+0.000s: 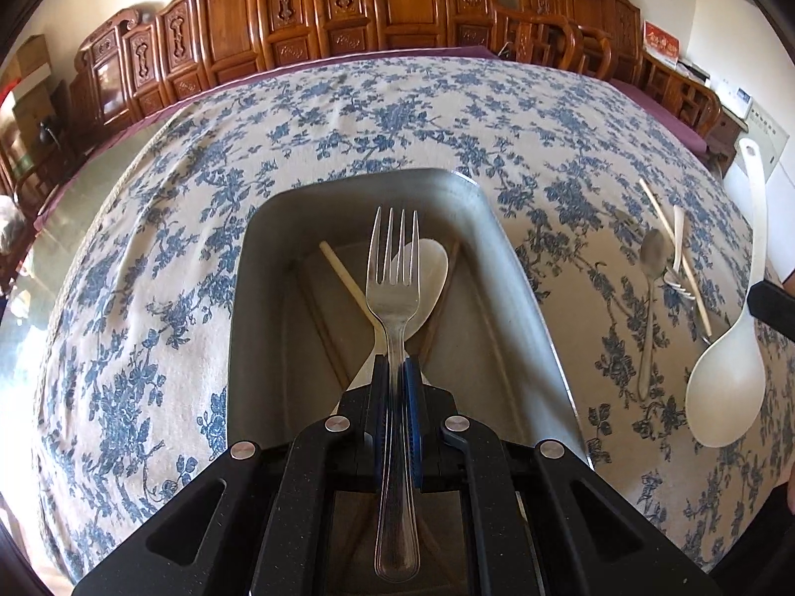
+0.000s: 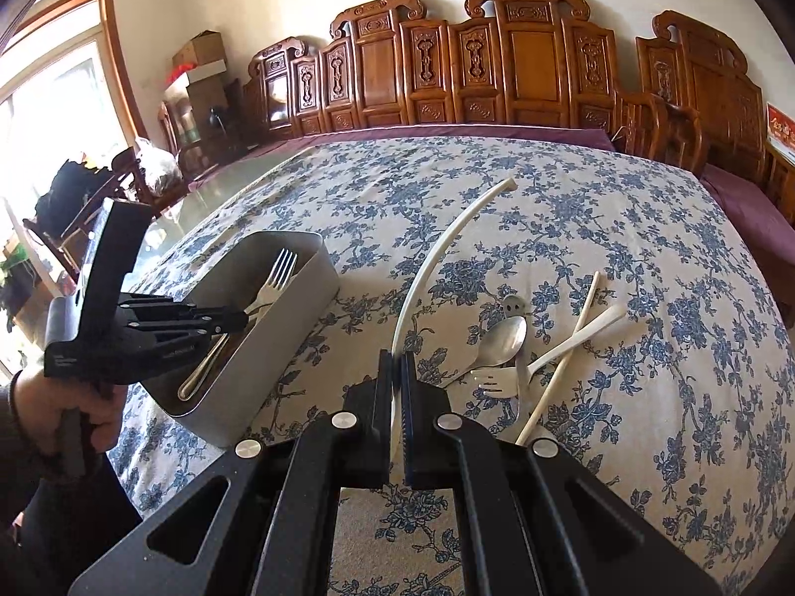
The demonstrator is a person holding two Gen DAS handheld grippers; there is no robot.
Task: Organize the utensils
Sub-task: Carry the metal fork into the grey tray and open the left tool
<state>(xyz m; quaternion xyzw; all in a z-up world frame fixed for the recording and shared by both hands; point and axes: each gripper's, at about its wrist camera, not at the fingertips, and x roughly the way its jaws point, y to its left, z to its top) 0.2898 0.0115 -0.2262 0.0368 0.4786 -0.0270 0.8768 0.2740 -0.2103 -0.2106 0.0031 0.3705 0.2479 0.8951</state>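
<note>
At the left, a person's hand (image 2: 94,417) carries the left hand-held gripper (image 1: 397,372), whose jaws are clamped narrow on the handle of a steel fork (image 1: 392,298), tines pointing away and hanging over the grey metal tray (image 1: 258,298). The tray sits on the counter's blue-flowered cloth (image 1: 149,273) and already holds a white plastic spoon (image 1: 427,273) and a pale chopstick (image 1: 348,280) lying crossed on its floor. To the right of the tray, loose on the cloth, lie a steel spoon (image 2: 502,342), a white plastic fork (image 2: 541,362) and another pale chopstick (image 2: 561,362), the plastic fork and chopstick crossing each other and the steel spoon touching them. The right hand-held gripper (image 2: 397,372) has its jaws pinched tight on a white rice paddle (image 1: 730,377), seen edge-on from its own camera; its long handle curves up and away above the cloth, just left of the loose pile. Carved wooden panels (image 2: 497,64) line the wall behind the counter.
</note>
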